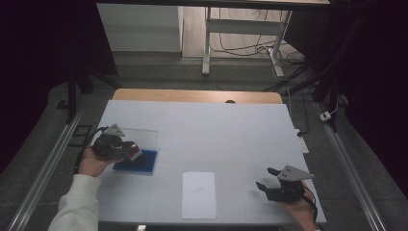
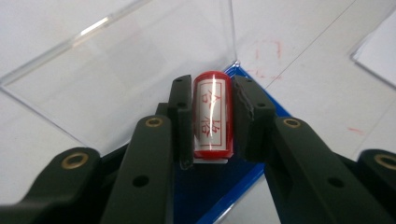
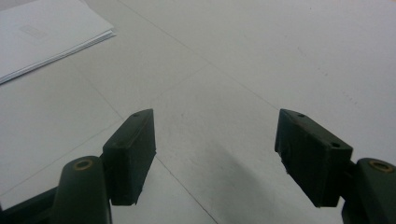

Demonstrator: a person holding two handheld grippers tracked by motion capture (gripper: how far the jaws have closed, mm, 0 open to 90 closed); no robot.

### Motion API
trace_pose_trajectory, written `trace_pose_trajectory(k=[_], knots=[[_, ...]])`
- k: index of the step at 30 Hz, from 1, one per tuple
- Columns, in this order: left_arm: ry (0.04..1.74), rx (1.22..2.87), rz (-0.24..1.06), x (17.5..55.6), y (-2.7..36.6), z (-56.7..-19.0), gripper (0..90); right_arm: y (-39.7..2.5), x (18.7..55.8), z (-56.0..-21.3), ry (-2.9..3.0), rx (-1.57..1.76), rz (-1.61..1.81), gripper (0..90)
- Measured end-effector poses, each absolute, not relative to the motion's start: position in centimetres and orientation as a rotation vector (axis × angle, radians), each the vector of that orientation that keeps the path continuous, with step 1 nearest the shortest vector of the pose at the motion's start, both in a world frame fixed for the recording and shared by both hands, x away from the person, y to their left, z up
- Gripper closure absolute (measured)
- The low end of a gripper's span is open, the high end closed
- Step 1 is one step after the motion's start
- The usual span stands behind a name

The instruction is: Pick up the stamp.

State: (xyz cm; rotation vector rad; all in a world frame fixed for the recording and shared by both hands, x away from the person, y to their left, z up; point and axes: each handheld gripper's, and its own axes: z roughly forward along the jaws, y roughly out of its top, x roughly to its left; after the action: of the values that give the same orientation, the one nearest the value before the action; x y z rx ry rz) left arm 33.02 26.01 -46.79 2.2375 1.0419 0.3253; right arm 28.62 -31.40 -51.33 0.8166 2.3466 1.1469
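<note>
Clamping the red stamp (image 2: 212, 114) above its blue tray (image 1: 142, 163), left tongs (image 2: 211, 116) grip; right tongs (image 3: 215, 156) gape.

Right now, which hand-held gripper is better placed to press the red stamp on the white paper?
Left. The left hand-held gripper already clamps the red stamp, beside the white paper. The right hand-held gripper is open.

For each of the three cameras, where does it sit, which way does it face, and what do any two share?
High view: above the person's side, facing forward and down on the table; both forearms, left gripper, right gripper.
Left gripper view: along shut jaws holding the red stamp over the blue case.
Right gripper view: along open jaws across the tabletop.
Shared: the paper stack in high and right views.
</note>
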Motion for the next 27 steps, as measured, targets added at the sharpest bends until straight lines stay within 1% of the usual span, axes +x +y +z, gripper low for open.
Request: trace_pose_trajectory(k=[14, 18, 27], knots=[[1.015, 2.201, 0.376, 31.6, 26.5, -44.2, 70.6, -31.4, 28.6, -51.4, 2.349, 0.823, 1.153, 28.5], [1.008, 2.233, 0.399, 31.5, 26.0, -44.0, 70.5, -31.3, 28.6, -51.4, 2.350, 0.823, 1.151, 28.6], [0.987, 2.304, 0.409, 31.4, 24.6, -44.3, 70.5, -31.4, 28.6, -51.4, 2.353, 0.824, 1.150, 28.5]])
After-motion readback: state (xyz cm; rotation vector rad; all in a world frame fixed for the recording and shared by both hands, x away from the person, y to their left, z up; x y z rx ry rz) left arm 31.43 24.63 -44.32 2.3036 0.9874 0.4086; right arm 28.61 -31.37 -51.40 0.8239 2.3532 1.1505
